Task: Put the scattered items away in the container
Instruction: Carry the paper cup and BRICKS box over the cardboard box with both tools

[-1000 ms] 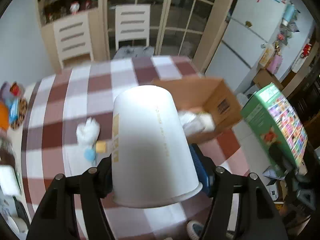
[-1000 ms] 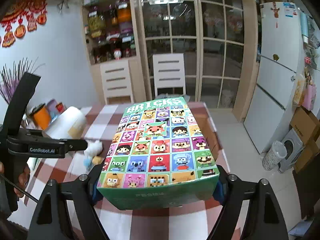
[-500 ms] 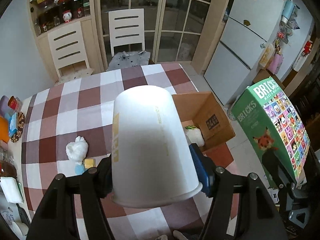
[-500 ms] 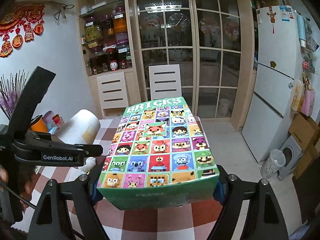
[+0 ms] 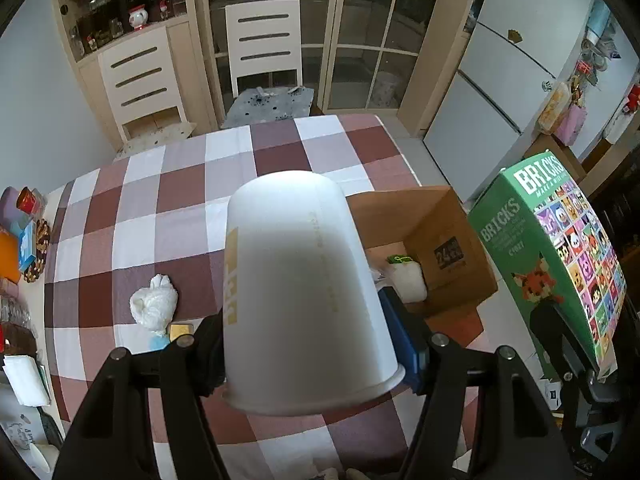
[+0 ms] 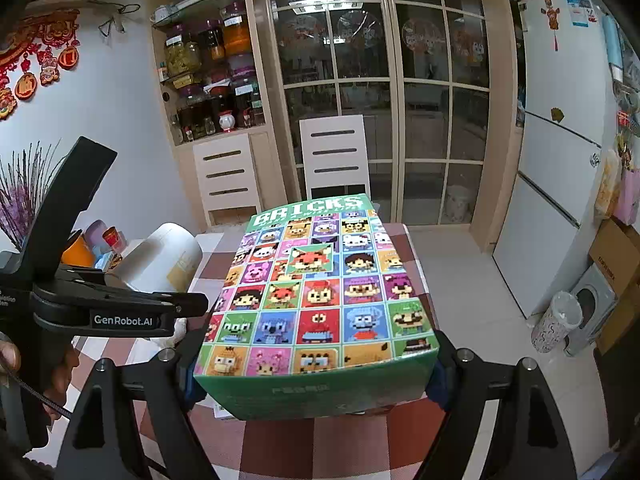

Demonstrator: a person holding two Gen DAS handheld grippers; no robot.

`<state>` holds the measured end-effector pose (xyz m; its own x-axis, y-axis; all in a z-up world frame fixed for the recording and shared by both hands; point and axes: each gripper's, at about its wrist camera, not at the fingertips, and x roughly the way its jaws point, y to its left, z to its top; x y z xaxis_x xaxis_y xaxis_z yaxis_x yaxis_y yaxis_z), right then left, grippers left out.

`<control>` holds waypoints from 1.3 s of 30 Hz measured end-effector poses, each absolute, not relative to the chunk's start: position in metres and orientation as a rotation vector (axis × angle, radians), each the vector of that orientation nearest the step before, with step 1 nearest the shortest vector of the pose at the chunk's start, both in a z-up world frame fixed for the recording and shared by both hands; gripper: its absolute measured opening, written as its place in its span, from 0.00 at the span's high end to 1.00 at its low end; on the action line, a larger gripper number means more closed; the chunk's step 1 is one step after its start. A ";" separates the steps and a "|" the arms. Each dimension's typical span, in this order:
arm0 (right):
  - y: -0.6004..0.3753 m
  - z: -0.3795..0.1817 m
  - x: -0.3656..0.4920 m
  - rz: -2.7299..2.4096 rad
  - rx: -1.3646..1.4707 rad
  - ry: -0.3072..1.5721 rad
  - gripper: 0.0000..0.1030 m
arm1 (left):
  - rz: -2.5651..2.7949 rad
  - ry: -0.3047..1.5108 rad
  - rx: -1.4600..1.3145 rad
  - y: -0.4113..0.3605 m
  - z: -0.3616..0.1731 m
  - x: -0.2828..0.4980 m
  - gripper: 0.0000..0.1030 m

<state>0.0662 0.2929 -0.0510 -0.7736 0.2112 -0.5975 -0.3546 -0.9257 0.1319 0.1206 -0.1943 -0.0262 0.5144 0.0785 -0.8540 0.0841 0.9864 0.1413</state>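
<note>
My left gripper (image 5: 312,344) is shut on a large white paper cup (image 5: 300,280), held bottom-forward high above the checked table (image 5: 168,216). The cup also shows in the right wrist view (image 6: 160,260). My right gripper (image 6: 316,368) is shut on a green BRICKS box (image 6: 320,300), held above the table's right side; it also shows in the left wrist view (image 5: 560,256). An open cardboard box (image 5: 440,248) sits at the table's right edge with a white item (image 5: 408,280) inside. A white plush toy (image 5: 154,306) and a small yellow piece (image 5: 180,329) lie on the table.
Two white chairs (image 5: 262,40) stand behind the table. Jars, an orange container (image 5: 8,252) and papers crowd the table's left edge. A white fridge (image 5: 500,72) stands at the right, with cartons on the floor (image 6: 616,260) beside it.
Both grippers have risen with their loads. The table and cardboard box look farther below, and the right view has tilted up toward the cabinet and doors.
</note>
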 end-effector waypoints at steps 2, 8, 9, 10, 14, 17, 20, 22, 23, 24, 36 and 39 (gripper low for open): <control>0.296 -0.054 0.064 2.676 -0.875 0.352 0.19 | -0.001 1.040 0.174 -0.194 -0.029 0.124 0.35; 0.303 -0.061 0.057 2.664 -0.908 0.370 0.19 | 0.009 1.058 0.186 -0.194 -0.035 0.131 0.35; 0.303 -0.063 0.056 2.663 -0.915 0.373 0.19 | 0.011 1.061 0.187 -0.194 -0.036 0.132 0.35; 0.304 -0.064 0.055 2.662 -0.923 0.376 0.19 | 0.013 1.065 0.188 -0.194 -0.037 0.133 0.35; 0.308 -0.070 0.050 2.662 -0.947 0.387 0.19 | 0.023 1.078 0.192 -0.193 -0.040 0.136 0.35; 0.309 -0.073 0.047 2.663 -0.960 0.395 0.19 | 0.031 1.088 0.194 -0.193 -0.043 0.139 0.35; 0.311 -0.075 0.044 2.666 -0.967 0.399 0.19 | 0.035 1.098 0.193 -0.193 -0.046 0.141 0.35; 0.312 -0.077 0.044 2.665 -0.972 0.403 0.19 | 0.036 1.103 0.194 -0.192 -0.047 0.142 0.35; 0.313 -0.077 0.044 2.664 -0.974 0.405 0.19 | 0.037 1.105 0.194 -0.192 -0.048 0.143 0.35; 0.314 -0.078 0.043 2.662 -0.975 0.407 0.19 | 0.037 1.107 0.194 -0.193 -0.049 0.143 0.35; 0.319 -0.086 0.037 2.643 -1.002 0.424 0.19 | 0.028 1.160 0.186 -0.195 -0.063 0.152 0.35; 0.319 -0.087 0.035 2.640 -1.011 0.428 0.19 | 0.028 1.173 0.186 -0.196 -0.067 0.154 0.35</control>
